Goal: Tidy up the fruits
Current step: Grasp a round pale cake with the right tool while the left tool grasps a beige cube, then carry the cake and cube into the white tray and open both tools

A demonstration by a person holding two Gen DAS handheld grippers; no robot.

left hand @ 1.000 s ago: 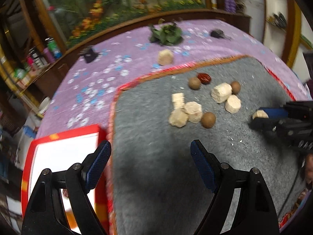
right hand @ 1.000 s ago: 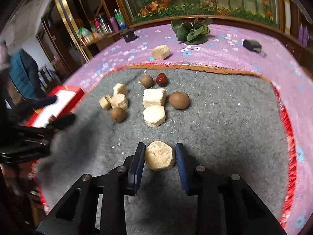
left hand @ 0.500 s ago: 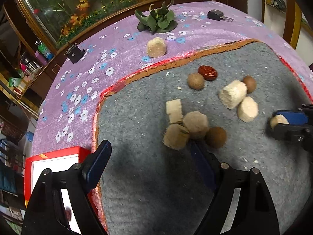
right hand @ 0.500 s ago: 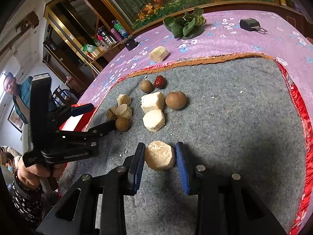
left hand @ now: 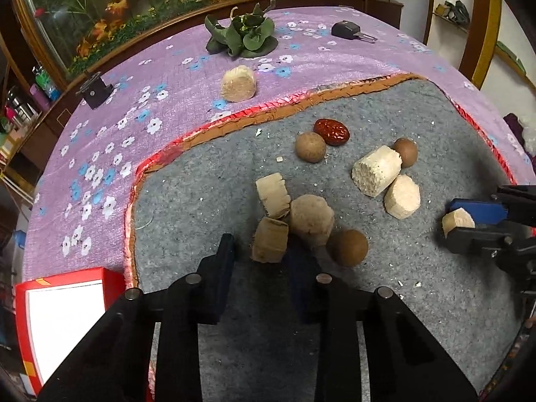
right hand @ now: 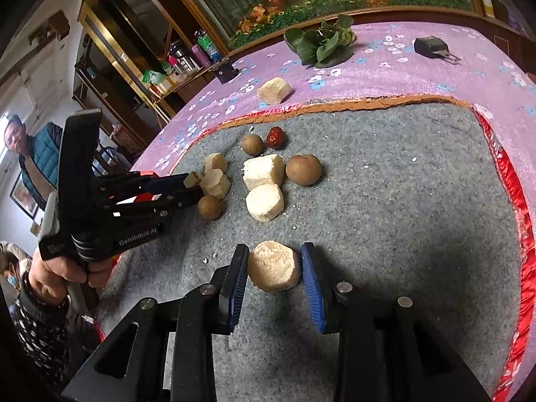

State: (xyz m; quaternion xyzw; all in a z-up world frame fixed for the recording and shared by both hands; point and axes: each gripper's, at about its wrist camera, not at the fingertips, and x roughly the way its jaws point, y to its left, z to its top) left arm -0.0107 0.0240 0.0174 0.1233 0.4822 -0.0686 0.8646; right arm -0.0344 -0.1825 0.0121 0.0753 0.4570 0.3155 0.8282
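**A:** Where do I stand on the left side?

**B:** Your left gripper (left hand: 259,261) is closing on the small tan cane piece (left hand: 270,239) at the near edge of the cluster on the grey felt mat (left hand: 201,181). The piece sits between the fingers; the right one looks to touch it, the left one is not yet on it.

**A:** It's crowded there. A rounder cane chunk (left hand: 311,219) touches my piece, and a brown longan (left hand: 347,247) lies just beside that.

**B:** So I'd finish closing slowly and lift straight up, or the neighbours may roll.

**A:** And the right gripper (right hand: 274,278)?

**B:** Narrowly open around a pale round cane slice (right hand: 273,270), both blue fingers (right hand: 311,288) against its sides, low on the mat. I'd judge it held.

**A:** The rest?

**B:** Red jujube (left hand: 331,131) and two longans farther back, one cane piece (left hand: 238,83) off the mat on the purple desk cloth (left hand: 110,140).
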